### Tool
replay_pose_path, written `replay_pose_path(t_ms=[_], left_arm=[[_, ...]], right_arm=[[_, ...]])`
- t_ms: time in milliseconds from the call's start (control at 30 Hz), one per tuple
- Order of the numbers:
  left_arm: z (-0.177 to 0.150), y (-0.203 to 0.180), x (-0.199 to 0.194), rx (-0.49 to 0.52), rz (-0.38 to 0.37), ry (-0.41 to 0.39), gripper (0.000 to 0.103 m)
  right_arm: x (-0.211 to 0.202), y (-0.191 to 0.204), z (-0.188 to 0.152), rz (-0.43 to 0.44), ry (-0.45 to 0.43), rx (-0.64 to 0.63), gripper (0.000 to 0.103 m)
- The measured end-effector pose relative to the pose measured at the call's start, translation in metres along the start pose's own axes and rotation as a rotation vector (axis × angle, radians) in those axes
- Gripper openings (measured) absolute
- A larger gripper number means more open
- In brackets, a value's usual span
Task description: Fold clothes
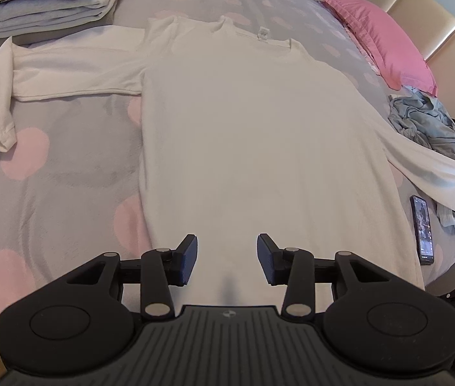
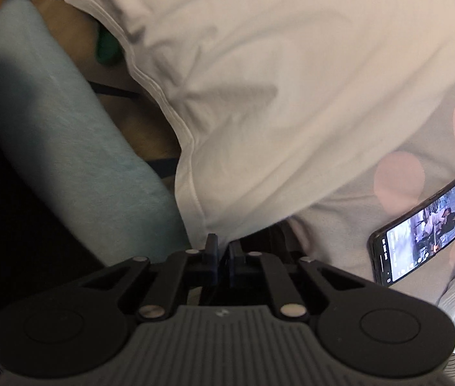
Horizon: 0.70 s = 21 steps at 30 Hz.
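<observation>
Both tongs were over the bed (image 1: 76,167) when we took stock. Our left gripper (image 1: 227,259) stood open with nothing between its pads, hanging above the near hem of the white long-sleeved shirt (image 1: 243,135). Our right gripper (image 2: 222,257) had its jaws nearly together at the shirt's hem corner (image 2: 208,222), by the bed's near right edge. The cloth ran down to the pads, but the view was blurred, so we could not tell whether they truly pinched it.

As for progress, one stack of folded clothes (image 1: 50,0) already sat at the far left corner of the bed, so a good part of the work looked done. The shirt itself lay flat along the middle of the bed, collar toward the far edge, with one sleeve (image 1: 66,70) stretched toward the left edge and the other sleeve (image 1: 430,167) trailing to the right edge. We judged it spread out but not yet folded at all.

A crumpled blue-grey garment (image 1: 433,128) lay at the right edge beside the pink pillow (image 1: 382,41) — still to be done, we supposed. A phone (image 2: 420,231) lay just beside the shirt's right side — worth avoiding when folding.
</observation>
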<state>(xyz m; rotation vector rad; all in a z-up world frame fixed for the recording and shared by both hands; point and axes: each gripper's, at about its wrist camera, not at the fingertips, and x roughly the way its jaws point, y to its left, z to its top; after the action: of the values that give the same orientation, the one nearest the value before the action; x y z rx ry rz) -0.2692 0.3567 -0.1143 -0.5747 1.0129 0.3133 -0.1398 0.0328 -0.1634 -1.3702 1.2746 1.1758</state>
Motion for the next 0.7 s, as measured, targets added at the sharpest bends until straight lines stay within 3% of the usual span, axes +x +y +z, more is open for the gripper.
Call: replay_pose_path(t_ms=[33,67,133,233,367,700], left_arm=[[-0.001,0.002,0.001,-0.002,0.008,0.008,0.039],[-0.003,0.004,0.002,0.0,0.018,0.019,0.04],[-0.006,0.008,0.005,0.003,0.037,0.042,0.042],[-0.013,0.01,0.01,0.027,0.069,0.081,0.043],[-0.025,0.007,0.017,0.078,0.126,0.136,0.045],[-0.063,0.006,0.04,0.091,0.162,0.307,0.045]], right_arm=[[-0.001,0.002,0.0,-0.029,-0.007,-0.01,0.017],[-0.003,0.004,-0.001,-0.059,-0.014,-0.02,0.032],[-0.01,0.007,0.0,-0.126,-0.042,-0.038,0.039],[-0.029,0.004,0.004,-0.194,-0.111,-0.029,0.039],[-0.047,0.003,0.024,-0.199,-0.242,0.008,0.041],[-0.033,0.02,0.099,-0.101,-0.428,-0.036,0.042]])
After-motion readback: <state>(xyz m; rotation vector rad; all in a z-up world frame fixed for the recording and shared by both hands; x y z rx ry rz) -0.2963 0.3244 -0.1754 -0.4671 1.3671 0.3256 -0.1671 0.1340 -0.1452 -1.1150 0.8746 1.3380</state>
